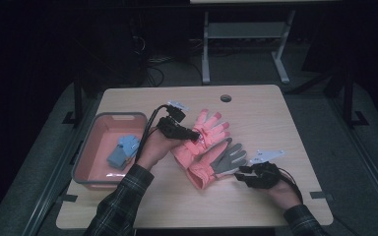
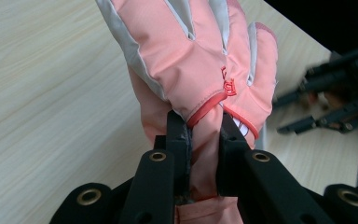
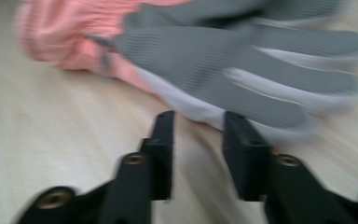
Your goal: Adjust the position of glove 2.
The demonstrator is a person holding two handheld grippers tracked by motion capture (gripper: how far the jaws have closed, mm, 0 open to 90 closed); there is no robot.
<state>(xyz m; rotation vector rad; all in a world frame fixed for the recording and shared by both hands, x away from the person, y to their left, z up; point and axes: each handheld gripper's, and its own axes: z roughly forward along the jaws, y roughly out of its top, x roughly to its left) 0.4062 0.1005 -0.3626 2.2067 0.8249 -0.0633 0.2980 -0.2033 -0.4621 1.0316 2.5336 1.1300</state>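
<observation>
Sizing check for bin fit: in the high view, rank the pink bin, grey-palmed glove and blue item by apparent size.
1. pink bin
2. grey-palmed glove
3. blue item, lying in the bin

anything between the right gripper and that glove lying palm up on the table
Nothing visible. The right gripper sits with jaws open just short of the pink fabric glove with the grey palm, bare wooden table between them. The left gripper clamps the other pink glove.

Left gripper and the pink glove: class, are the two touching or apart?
Touching. The left gripper view shows the left gripper with both jaws pressed into the pink glove, pinching a fold of its fabric between them.
</observation>
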